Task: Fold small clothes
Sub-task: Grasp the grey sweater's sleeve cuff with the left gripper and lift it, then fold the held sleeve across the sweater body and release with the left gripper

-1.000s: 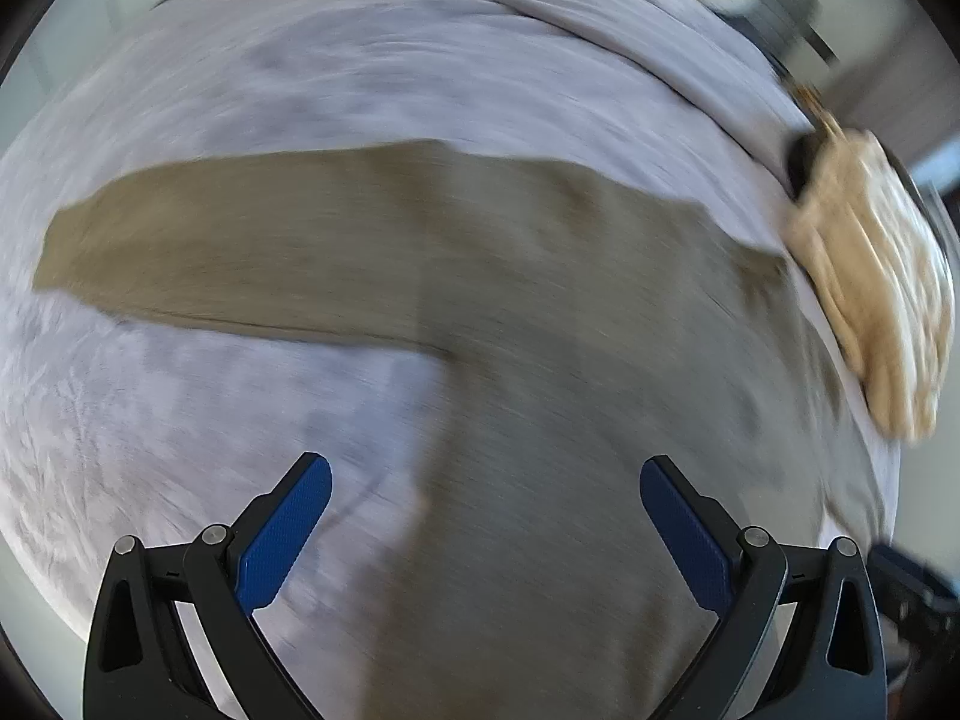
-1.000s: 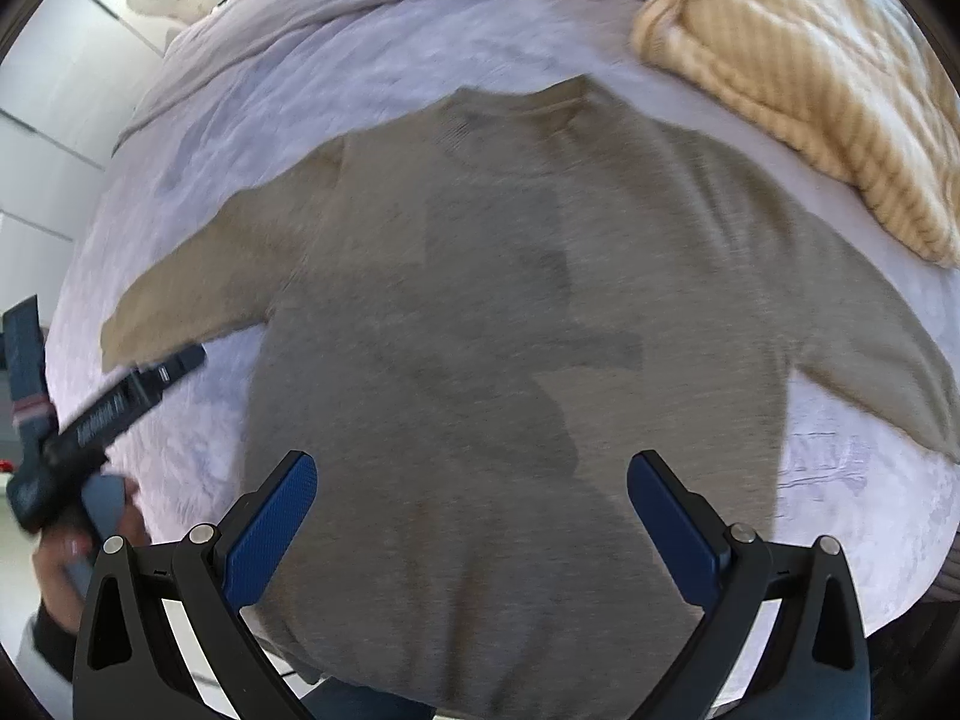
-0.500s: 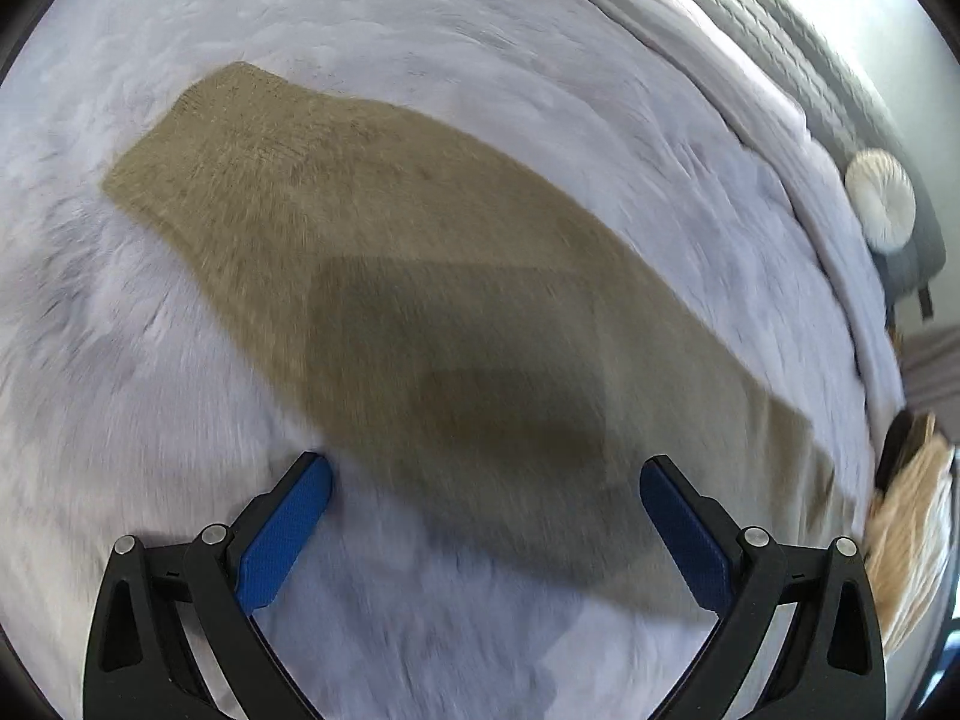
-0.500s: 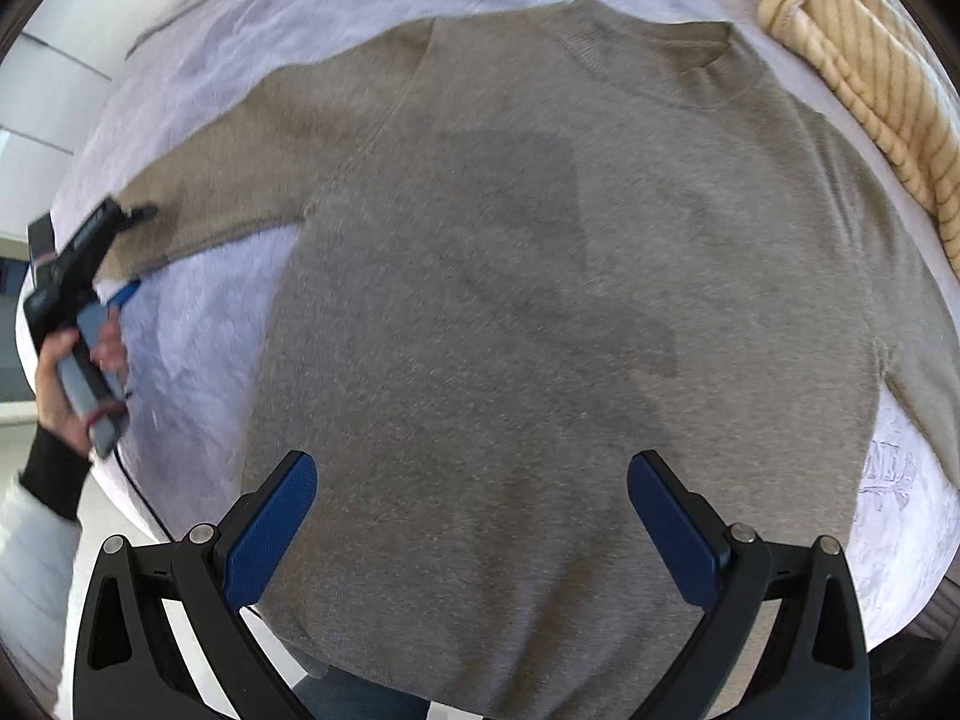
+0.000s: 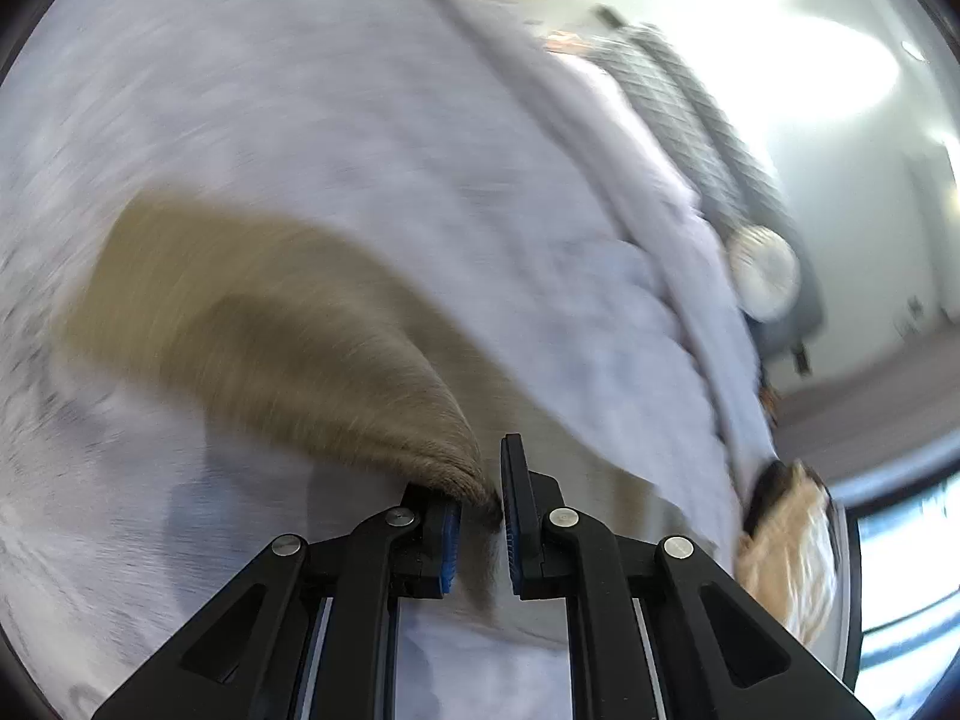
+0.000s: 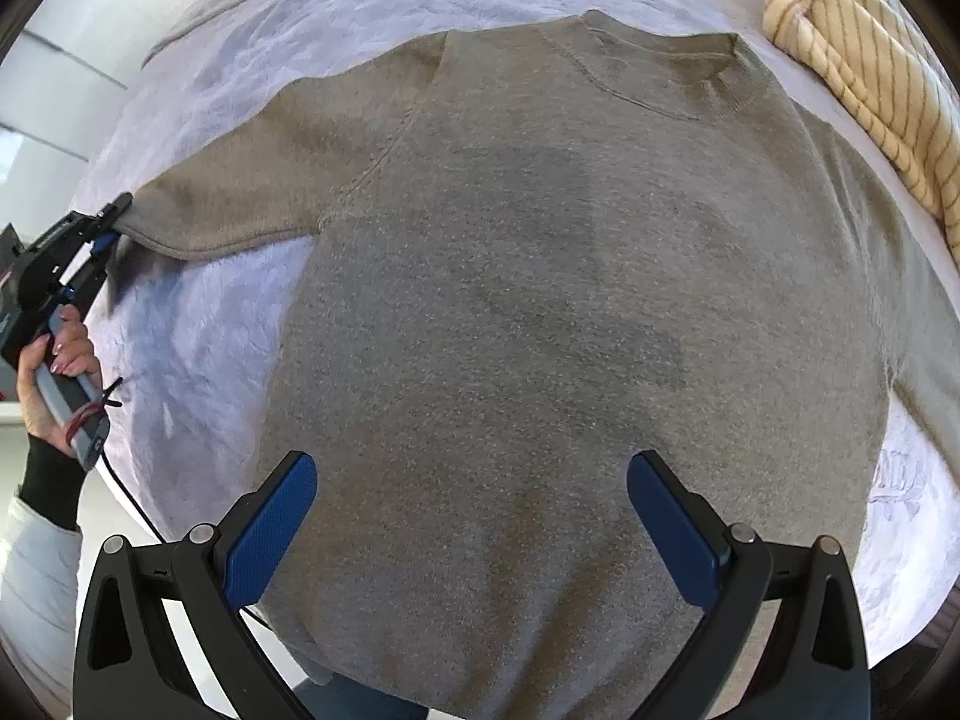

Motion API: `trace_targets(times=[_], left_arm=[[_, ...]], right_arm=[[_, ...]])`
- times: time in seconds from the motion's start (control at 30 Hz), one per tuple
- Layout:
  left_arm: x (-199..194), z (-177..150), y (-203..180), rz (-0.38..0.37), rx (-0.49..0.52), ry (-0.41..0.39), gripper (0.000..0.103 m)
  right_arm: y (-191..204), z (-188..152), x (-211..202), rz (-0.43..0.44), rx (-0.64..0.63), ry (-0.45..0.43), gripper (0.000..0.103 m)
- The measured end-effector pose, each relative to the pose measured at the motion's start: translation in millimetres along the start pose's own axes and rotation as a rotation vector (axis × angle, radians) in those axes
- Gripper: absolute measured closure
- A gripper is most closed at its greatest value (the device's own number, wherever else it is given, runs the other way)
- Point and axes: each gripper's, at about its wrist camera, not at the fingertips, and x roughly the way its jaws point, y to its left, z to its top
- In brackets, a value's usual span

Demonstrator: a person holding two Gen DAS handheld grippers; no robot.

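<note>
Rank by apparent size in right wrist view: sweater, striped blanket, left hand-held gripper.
1. sweater, fills most of the frame
2. striped blanket, cut off by the frame edge
3. left hand-held gripper, smallest, also farthest away

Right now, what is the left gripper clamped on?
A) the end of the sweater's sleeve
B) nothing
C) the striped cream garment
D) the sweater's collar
A: the left gripper has its jaws closed on the sleeve end of the sweater, lifting it off the bed.

The left hand-held gripper (image 5: 483, 516) has its blue-padded fingers (image 5: 450, 546) drawn nearly together, pinching a sleeve (image 5: 270, 330). The person's left hand (image 6: 57, 360) grips its handle. The right hand-held gripper (image 6: 471, 531) has its fingers spread wide, holding nothing.
</note>
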Motion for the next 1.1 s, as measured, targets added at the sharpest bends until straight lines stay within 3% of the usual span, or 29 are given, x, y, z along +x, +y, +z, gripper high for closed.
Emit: trace_targets(times=[0.23, 0.43, 0.53, 0.6, 0.7, 0.8, 0.83, 0.87, 0.93, 1.03, 1.1], left_arm=[[5.3, -27.1, -115.3, -0.207, 0.251, 0.071, 0.089], [34.3, -105.9, -232.7, -0.361, 0.496, 0.238, 0.089], [69.9, -158.8, -274.5, -0.372, 0.610, 0.357, 0.089], [91.7, -198.7, -288.3, -0.340, 0.675, 0.432, 0.089], [111.8, -242.5, -290.1, -0.264, 0.740, 0.505, 0.089], [122.4, -261.4, -277.5, -0.179, 0.771, 0.523, 0.089], [134.3, -264.7, -279.0, -0.146, 0.776, 0.521, 0.082], [139.5, -264.9, -276.6, -0.127, 0.776, 0.521, 0.056], [136.9, -259.7, -270.0, -0.137, 0.750, 0.506, 0.034], [123.2, -252.7, -270.0, -0.087, 0.805, 0.460, 0.023], [109.7, -249.0, -266.4, -0.091, 0.825, 0.446, 0.023]], right_arm=[[-35.4, -4.4, -16.6, 0.030, 0.067, -0.056, 0.000], [-100.3, -13.3, -29.6, 0.060, 0.216, -0.120, 0.000], [-138.1, -16.8, -26.4, 0.070, 0.304, -0.135, 0.000], [-163.8, -18.7, -20.0, 0.083, 0.364, -0.137, 0.000], [-198.9, -19.8, -8.0, 0.125, 0.441, -0.144, 0.000], [-221.0, -19.0, 2.9, 0.149, 0.473, -0.145, 0.000], [-224.3, -17.9, 5.5, 0.159, 0.466, -0.152, 0.000], [-223.0, -19.4, 7.7, 0.155, 0.454, -0.157, 0.000], [-216.3, -12.3, 8.0, 0.145, 0.402, -0.164, 0.000], [-201.6, 4.9, 5.3, 0.152, 0.279, -0.198, 0.000], [-179.6, 21.6, 1.8, 0.119, 0.156, -0.216, 0.000]])
